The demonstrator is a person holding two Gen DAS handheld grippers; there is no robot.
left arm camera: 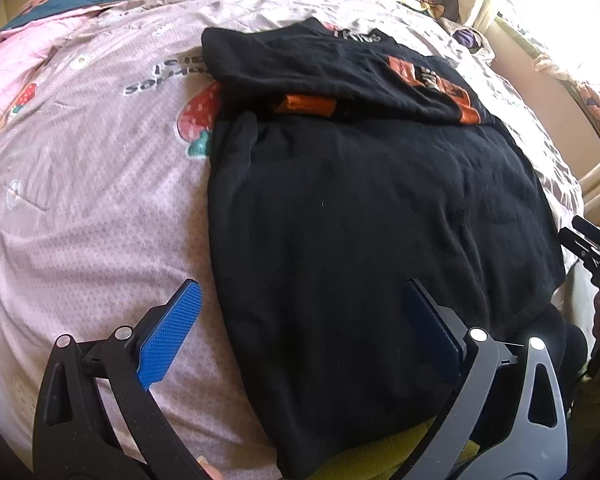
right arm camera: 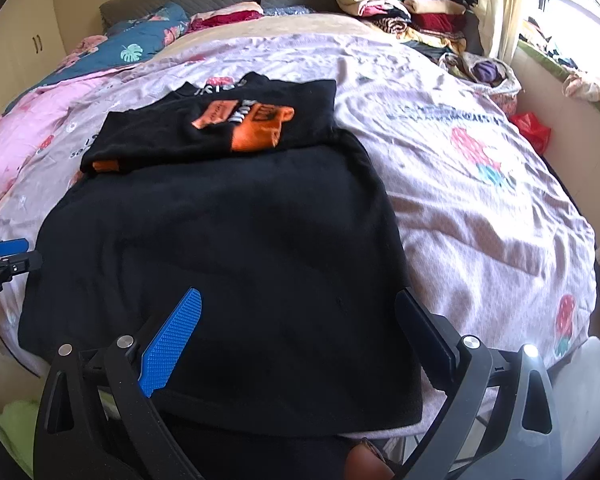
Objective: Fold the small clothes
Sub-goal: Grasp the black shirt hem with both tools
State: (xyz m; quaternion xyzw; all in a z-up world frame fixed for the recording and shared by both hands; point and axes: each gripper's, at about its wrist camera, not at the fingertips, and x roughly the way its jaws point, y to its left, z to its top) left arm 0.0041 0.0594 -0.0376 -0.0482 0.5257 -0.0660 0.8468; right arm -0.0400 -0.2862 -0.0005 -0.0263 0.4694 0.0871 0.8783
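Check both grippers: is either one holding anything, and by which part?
Nothing is held. The left gripper and the right gripper are both open above the near edge of the black garment, with no cloth between the fingers.

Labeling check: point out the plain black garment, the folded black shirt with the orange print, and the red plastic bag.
plain black garment [right arm camera: 228, 272], right wrist view, middle of its flat body
folded black shirt [right arm camera: 152, 132], right wrist view, black fabric left of the print
red plastic bag [right arm camera: 534, 130], right wrist view, bag's centre
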